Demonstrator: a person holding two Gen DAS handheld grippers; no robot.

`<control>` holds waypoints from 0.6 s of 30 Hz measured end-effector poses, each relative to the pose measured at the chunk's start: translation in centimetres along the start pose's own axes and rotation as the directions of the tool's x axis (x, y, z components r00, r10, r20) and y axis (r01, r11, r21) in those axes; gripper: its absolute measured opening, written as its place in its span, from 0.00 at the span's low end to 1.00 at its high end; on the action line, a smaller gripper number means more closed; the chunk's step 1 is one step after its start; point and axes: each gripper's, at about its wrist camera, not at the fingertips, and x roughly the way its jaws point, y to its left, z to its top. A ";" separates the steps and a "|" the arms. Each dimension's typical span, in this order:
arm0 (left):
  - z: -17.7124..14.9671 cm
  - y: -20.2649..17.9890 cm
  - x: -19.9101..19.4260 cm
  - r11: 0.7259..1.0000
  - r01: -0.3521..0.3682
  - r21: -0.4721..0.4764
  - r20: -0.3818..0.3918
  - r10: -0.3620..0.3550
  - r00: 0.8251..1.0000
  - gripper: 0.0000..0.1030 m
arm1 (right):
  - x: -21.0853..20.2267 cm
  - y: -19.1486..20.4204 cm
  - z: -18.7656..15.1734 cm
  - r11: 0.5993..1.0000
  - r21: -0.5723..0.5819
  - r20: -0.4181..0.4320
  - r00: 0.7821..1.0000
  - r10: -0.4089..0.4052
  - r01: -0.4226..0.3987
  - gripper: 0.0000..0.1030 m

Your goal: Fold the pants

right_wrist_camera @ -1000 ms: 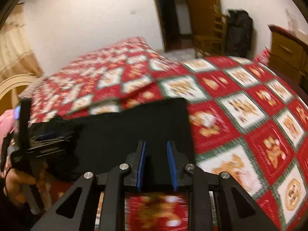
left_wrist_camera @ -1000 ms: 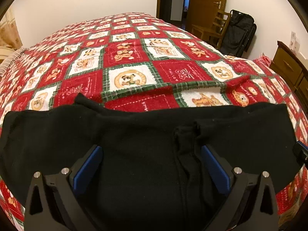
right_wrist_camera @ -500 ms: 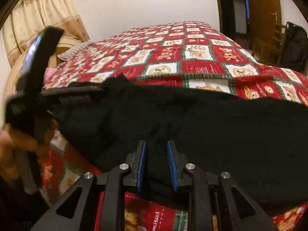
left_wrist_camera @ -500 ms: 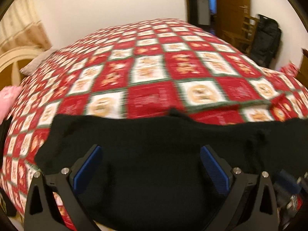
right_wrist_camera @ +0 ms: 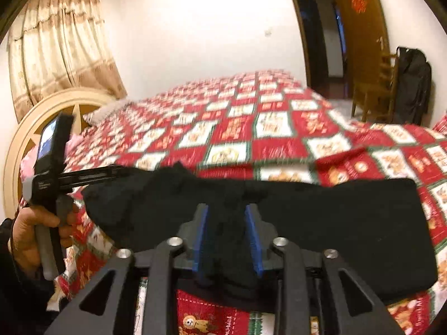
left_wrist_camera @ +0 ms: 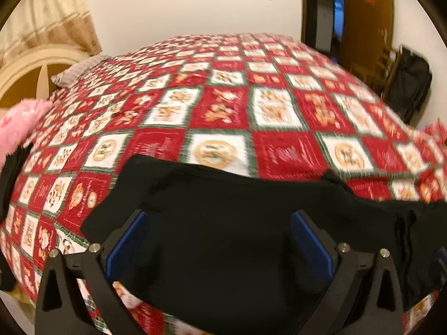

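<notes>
Item: black pants [right_wrist_camera: 321,217], folded, lying across the near edge of the quilted bed [right_wrist_camera: 251,128]. My right gripper [right_wrist_camera: 226,233] has just been opening, cloth between its pads; left gripper [left_wrist_camera: 220,240] stands wide above the cloth. Step: letting go after a fold. Next: I judge a fresh grip at one end.
</notes>
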 end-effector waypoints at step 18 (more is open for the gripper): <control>-3.3 14.9 0.8 0.878 0.029 -0.478 0.005 -0.030 1.000 0.95 | 0.1 0.5 -0.5 1.000 -0.008 -0.030 0.999 0.021 -0.021 0.53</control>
